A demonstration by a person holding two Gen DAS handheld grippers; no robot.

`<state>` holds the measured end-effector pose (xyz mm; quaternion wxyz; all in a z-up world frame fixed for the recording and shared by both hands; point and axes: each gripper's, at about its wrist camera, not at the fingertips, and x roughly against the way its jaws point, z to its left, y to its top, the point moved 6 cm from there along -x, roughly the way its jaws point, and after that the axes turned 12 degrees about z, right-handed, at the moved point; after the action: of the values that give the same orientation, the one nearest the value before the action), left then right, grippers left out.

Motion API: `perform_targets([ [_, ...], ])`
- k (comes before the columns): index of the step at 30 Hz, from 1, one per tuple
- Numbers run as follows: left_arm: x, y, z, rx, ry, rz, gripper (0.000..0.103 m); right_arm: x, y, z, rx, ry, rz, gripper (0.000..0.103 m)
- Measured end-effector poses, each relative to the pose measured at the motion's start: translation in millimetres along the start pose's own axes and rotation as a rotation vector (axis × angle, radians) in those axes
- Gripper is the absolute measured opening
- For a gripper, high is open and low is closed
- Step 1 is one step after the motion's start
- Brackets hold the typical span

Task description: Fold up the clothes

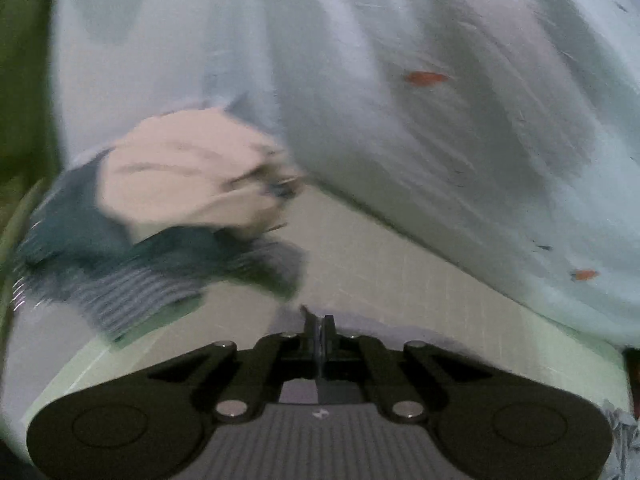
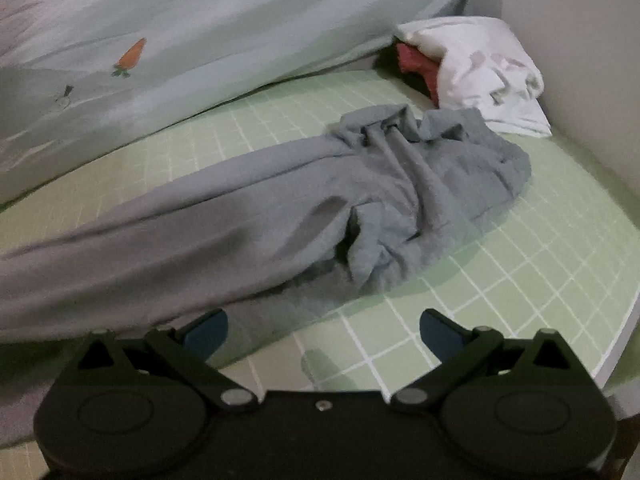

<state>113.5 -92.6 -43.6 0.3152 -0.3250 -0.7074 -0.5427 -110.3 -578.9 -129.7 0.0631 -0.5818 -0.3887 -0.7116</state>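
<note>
In the right wrist view a grey garment [image 2: 280,208] lies stretched across the green grid mat [image 2: 520,280], bunched and crumpled at its far right end. My right gripper [image 2: 322,330] is open and empty, low over the mat at the garment's near edge. In the left wrist view my left gripper [image 1: 319,334] has its fingers pressed together on a thin grey edge of cloth [image 1: 292,314]. The view is motion-blurred. A person's hand [image 1: 188,172] in a dark striped sleeve reaches in from the left above the mat [image 1: 400,272].
A pale blue sheet with carrot prints [image 2: 200,40] is heaped along the far side; it also fills the left wrist view [image 1: 400,100]. A pile of white and red clothes [image 2: 480,68] sits in the far right corner against a wall [image 2: 580,60].
</note>
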Motion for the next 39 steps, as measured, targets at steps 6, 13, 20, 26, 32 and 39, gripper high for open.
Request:
perform_targets([
  [6,-57.9,-53.7,54.9,0.087,0.116,0.179,0.002,-11.4,-2.3,8.6,0.070,-0.019,0.030,0.103],
  [13,-72.6,-66.7,54.8,0.099,0.114,0.206,0.002,-27.2,15.9,6.3,0.111,-0.077,0.035,0.103],
  [20,-79.8,-80.1,64.6,0.115,0.118,0.248,0.003,-29.9,19.2,-10.1,0.114,-0.124,0.027,0.103],
  [26,-83.9,-85.5,66.7,0.160,0.121,0.266,0.002,-38.6,19.9,-27.4,0.118,-0.170,0.047,0.103],
  [32,-85.3,-80.2,64.1,0.153,0.163,0.256,0.002,-50.8,41.0,-38.6,0.116,-0.223,0.027,0.103],
  [39,-66.7,-69.1,68.9,0.148,0.174,0.204,0.001,-21.3,64.0,-91.2,-0.106,-0.273,-0.040,0.100],
])
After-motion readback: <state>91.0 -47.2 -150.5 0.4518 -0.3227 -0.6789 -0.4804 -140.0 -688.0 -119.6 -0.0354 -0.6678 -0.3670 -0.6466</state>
